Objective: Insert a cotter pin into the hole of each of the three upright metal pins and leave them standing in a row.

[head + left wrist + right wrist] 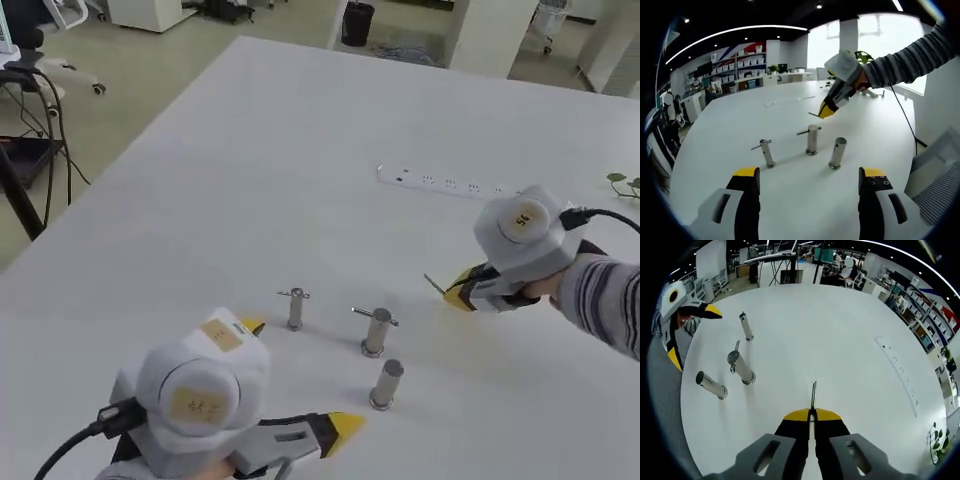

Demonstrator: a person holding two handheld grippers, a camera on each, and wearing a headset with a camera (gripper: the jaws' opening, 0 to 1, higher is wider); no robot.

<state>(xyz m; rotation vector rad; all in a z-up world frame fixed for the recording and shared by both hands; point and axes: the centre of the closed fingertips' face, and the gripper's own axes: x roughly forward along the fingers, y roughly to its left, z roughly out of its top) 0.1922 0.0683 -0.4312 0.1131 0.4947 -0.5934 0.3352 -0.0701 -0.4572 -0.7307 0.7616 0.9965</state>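
Steel pins, three of them, are seen upright on the white table [250,150]. The bare pin [385,384] [837,152] [711,385] is taken as the landmark; its top is plain. Just beyond it the second pin [375,332] [813,140] [741,366] is stood, with a fitted cotter pin [373,316] passed crosswise through its top. Beyond the bare pin and to its left the third pin [295,308] [767,152] [746,326] is placed, fitted likewise.

To the right of the bare pin and beyond it, the right hand-held gripper [458,293] [824,112] [810,415] is held apart from all three pins. Its jaws are pressed together on a loose cotter pin [432,284] [813,395], which is seen projecting forward from the yellow tips.

On the near side of the bare pin and to its left, the left hand-held gripper [300,375] [809,172] is held with its jaws spread wide and nothing clamped between them. In the left gripper view, the three pins are framed ahead of the gap between those jaws.

Well beyond the bare pin, a power strip [445,184] [897,370] is laid flat on the table.
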